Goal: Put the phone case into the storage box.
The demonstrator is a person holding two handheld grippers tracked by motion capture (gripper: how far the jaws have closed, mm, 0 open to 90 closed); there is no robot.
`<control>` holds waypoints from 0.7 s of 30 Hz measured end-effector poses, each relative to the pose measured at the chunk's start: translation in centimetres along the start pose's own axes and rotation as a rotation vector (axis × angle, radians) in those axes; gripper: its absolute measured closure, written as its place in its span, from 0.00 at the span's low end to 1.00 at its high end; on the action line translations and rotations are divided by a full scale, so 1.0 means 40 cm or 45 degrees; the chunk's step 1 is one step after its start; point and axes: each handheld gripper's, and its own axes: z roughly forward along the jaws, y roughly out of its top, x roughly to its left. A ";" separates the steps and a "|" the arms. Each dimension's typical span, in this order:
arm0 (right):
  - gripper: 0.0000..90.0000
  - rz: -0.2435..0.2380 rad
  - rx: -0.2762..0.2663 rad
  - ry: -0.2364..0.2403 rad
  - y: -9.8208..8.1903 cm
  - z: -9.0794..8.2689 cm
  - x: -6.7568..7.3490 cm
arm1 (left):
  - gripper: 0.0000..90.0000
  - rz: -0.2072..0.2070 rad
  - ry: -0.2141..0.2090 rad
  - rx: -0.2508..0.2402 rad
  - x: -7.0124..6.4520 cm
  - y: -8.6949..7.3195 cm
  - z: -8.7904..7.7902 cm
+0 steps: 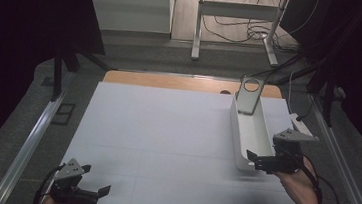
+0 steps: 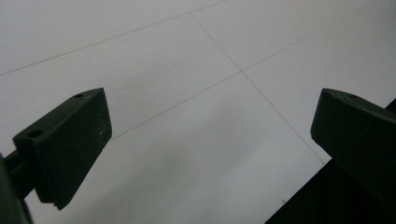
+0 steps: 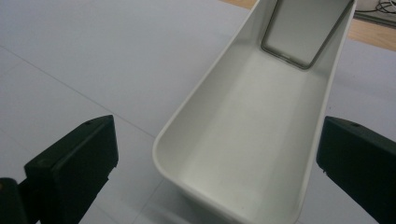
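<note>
The desk point(image 1: 164, 145), covered by a white sheet, takes up the middle of the high view. On its right half lies a long white bin point(image 1: 249, 133), open side up. Its long axis runs from the lower right of the frame toward the upper middle, near end rounded, far end pointing away from the person. A grey metal plate with a round hole point(image 1: 248, 96) stands tilted against the bin's far end wall.

The right tongs point(image 1: 259, 162) sit at the near end of the bin, jaws well apart; in the right gripper view point(image 3: 219, 172) the bin's rounded end lies between them, and I cannot tell whether either jaw touches it.

The left tongs point(image 1: 97, 194) hang at the lower left over bare sheet, jaws spread wide with nothing between them point(image 2: 210, 149).
</note>
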 end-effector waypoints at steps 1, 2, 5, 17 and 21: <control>0.00 0.000 0.000 0.000 0.000 0.000 0.000 | 0.00 0.000 0.000 0.000 0.000 0.000 0.000; 0.00 0.002 -0.001 0.003 -0.004 -0.003 0.002 | 0.00 0.000 0.000 -0.001 0.000 0.000 0.000; 0.00 -0.002 -0.002 0.004 -0.021 -0.016 0.010 | 0.00 0.001 0.000 -0.002 0.000 0.000 0.000; 0.00 0.027 -0.010 -0.003 -0.100 -0.073 0.035 | 0.00 0.000 0.000 0.001 0.000 0.000 0.000; 0.00 0.046 -0.016 -0.008 -0.127 -0.088 0.044 | 0.00 -0.002 0.001 0.000 -0.001 0.000 0.001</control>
